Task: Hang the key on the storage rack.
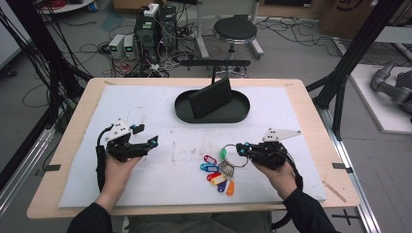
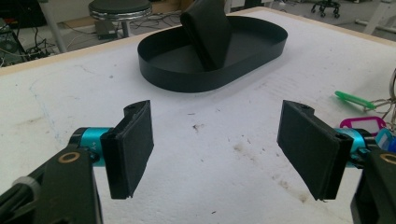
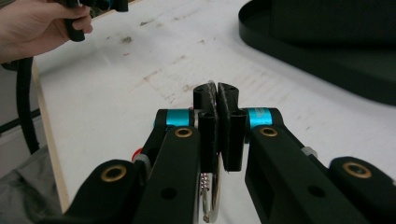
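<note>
A bunch of coloured key tags point(image 1: 219, 174) on a metal ring point(image 1: 237, 158) lies on the white mat, right of centre. My right gripper point(image 1: 241, 147) is shut on that ring. In the right gripper view a thin edge of the ring point(image 3: 210, 193) shows between the pressed pads of the right gripper point(image 3: 215, 100). My left gripper point(image 1: 151, 141) rests at the left of the mat, open with nothing between its fingers. In the left gripper view the left gripper point(image 2: 215, 144) faces a black oval tray point(image 2: 261, 60), and a green tag point(image 2: 354, 100) and a pink tag point(image 2: 363, 125) lie at the right.
The black oval tray point(image 1: 241, 110) stands at the middle back of the mat with a black case point(image 1: 210, 97) leaning in it. The white mat point(image 1: 145, 107) covers most of the wooden table. A stool point(image 1: 234, 30), computers and cables stand on the floor beyond.
</note>
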Demonstrator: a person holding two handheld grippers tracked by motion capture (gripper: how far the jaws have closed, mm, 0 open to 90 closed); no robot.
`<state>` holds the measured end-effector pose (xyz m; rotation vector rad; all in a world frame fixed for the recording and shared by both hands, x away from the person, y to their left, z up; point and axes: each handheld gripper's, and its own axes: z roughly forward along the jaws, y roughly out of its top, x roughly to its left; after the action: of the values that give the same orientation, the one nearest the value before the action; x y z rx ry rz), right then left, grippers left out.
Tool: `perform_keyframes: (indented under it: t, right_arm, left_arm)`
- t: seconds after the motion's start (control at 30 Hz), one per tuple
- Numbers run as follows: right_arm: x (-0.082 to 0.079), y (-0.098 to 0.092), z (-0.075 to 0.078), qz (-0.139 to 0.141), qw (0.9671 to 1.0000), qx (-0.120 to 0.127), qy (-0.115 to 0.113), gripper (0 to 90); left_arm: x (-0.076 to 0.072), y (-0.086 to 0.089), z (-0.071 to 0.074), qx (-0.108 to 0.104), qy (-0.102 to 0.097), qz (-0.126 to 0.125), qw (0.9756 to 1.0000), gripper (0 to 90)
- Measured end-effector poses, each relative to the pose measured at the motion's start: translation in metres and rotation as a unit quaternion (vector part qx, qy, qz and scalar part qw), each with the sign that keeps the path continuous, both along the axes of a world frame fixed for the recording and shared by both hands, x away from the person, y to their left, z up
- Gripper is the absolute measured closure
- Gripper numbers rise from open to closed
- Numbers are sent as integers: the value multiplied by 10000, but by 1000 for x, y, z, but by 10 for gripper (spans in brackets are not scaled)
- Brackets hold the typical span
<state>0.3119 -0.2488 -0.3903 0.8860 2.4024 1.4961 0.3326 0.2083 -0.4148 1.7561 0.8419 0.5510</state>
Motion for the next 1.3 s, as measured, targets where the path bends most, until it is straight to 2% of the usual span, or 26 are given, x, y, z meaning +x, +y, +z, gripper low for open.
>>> perform_keyframes:
  t: [0.13,0.27,0.4,0.7,0.93,1.3]
  right_arm:
    - [4,-4,12,-9,9996,-27,-272,880]
    - [10,-10,22,-32,9991,56,-410,881]
    - [17,-14,33,-42,9981,131,-603,881]
    - [28,-18,64,-77,9950,236,-964,881]
    - [40,-21,85,-137,9926,310,-1168,881]
    - [68,-21,100,-476,9882,358,-1412,881]
  left_arm:
    - [-1,2,0,-21,-14,-12,10000,269]
    - [-4,4,1,-35,-38,-27,10000,269]
    - [-6,7,1,-154,-99,-48,9998,269]
    - [-8,10,1,-131,-108,-50,9998,266]
    - [-11,14,1,-149,-116,11,9998,266]
    - [-16,19,0,-140,-125,60,9998,266]
